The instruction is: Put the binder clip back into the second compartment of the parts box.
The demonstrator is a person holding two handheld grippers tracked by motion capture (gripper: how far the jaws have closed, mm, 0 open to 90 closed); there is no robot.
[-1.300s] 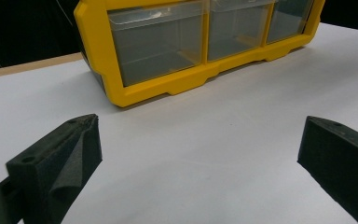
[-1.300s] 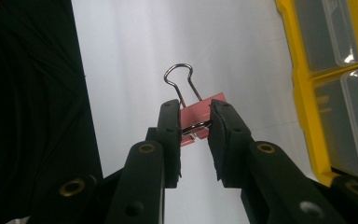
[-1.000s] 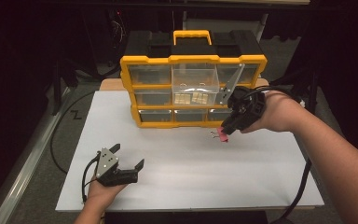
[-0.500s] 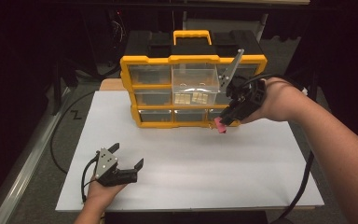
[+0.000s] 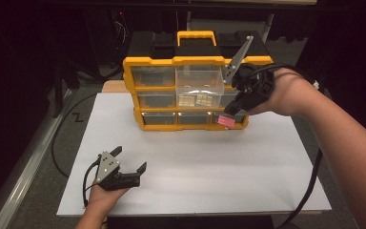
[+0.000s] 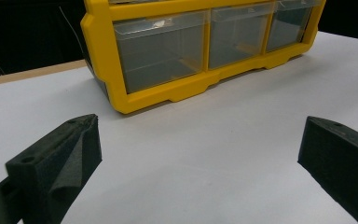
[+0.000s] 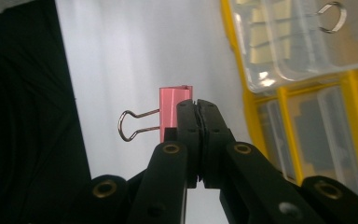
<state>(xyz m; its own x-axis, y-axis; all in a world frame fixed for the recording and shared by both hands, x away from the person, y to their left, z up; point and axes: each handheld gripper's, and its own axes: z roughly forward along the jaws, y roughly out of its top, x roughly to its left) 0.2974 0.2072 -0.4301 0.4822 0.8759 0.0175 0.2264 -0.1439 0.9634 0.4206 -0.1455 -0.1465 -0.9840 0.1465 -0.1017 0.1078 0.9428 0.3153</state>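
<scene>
A yellow and black drawer organizer (image 5: 147, 64) stands at the back of the white sheet (image 5: 195, 162); its clear middle drawer (image 5: 198, 81) is pulled out and holds light-coloured pieces. My right gripper (image 5: 227, 120) hangs in front of the organizer's lower right corner, shut on a pink binder clip (image 7: 172, 112) with wire handles sticking out sideways. The clip (image 5: 226, 121) shows as a small pink block in the high view. My left gripper (image 5: 129, 160) rests low on the sheet at the front left, open, its pads (image 6: 70, 154) wide apart with nothing between them.
The organizer's bottom row of clear drawers (image 6: 161, 49) faces the left gripper across bare sheet. A black cable (image 5: 57, 138) loops off the table's left side, another (image 5: 314, 181) trails from the right hand. Dark surroundings lie beyond the table edges.
The right gripper has carried the pink clip up and toward the organizer's front, from above the sheet to its lower right corner. The left gripper has stayed still.
</scene>
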